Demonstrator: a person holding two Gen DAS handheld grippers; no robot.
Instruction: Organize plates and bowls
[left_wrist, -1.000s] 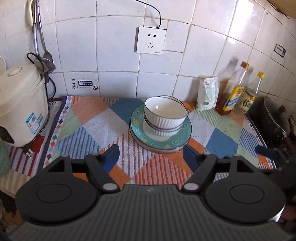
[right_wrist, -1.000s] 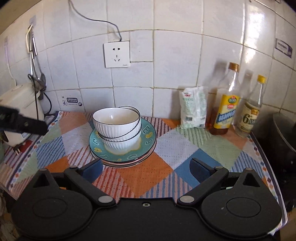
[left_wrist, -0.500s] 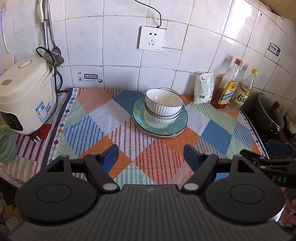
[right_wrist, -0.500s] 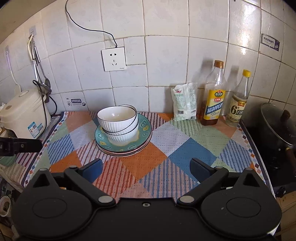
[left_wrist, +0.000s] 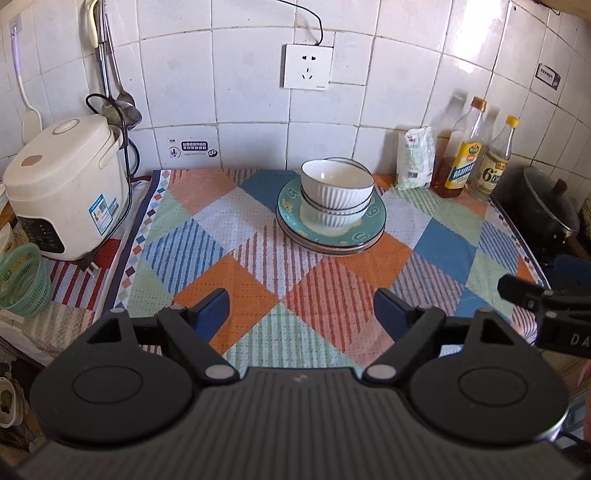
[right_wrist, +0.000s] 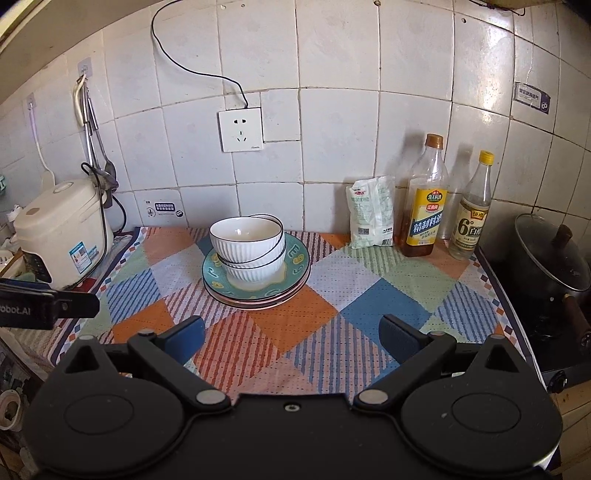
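Two white ribbed bowls (left_wrist: 335, 186) sit nested, the top one tilted, on a teal patterned plate (left_wrist: 373, 220) that tops a short stack of plates on the checked cloth. The bowls (right_wrist: 246, 240) and plate (right_wrist: 295, 266) also show in the right wrist view. My left gripper (left_wrist: 301, 310) is open and empty, well back from the stack near the cloth's front edge. My right gripper (right_wrist: 291, 334) is open and empty, also well back. Each gripper's tip shows at the edge of the other's view.
A white rice cooker (left_wrist: 62, 184) and a green basket (left_wrist: 22, 275) stand at the left. A packet (left_wrist: 415, 158), two bottles (left_wrist: 463, 151) and a lidded pot (left_wrist: 550, 206) are at the right. Utensils hang on the tiled wall (left_wrist: 110, 74).
Both grippers have pulled back and up from the stack, so the bowls and plates look smaller and farther. Both jaws stay open. The stack has not moved.
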